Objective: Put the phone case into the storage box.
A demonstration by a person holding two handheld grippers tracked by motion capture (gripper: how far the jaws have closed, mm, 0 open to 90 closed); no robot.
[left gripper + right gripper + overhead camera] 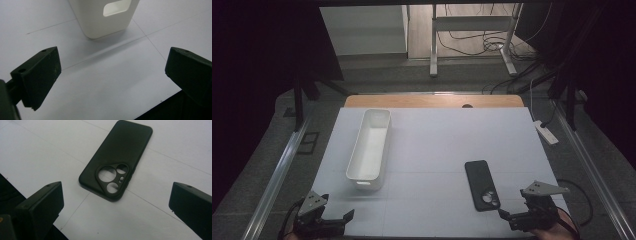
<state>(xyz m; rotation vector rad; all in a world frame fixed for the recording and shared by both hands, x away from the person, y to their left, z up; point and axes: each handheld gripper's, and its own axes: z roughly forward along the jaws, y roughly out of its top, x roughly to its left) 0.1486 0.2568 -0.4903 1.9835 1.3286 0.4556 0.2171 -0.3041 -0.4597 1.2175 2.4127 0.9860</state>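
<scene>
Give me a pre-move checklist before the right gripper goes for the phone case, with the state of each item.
1. Right gripper open with nothing held: ok, the jaws stand wide apart.
2. Phone case lies flat and unobstructed on the white table cover: ok, camera cutouts facing up.
3. Case lies ahead of the right gripper, roughly between its jaws: ok.
4. Left gripper open and off to the side: ok, it sits near the white bin, far from the case.
5. Bin free to receive something: ok, its inside looks empty from the high view.
6. Case rigid enough to pinch by its edges: cannot tell.
</scene>
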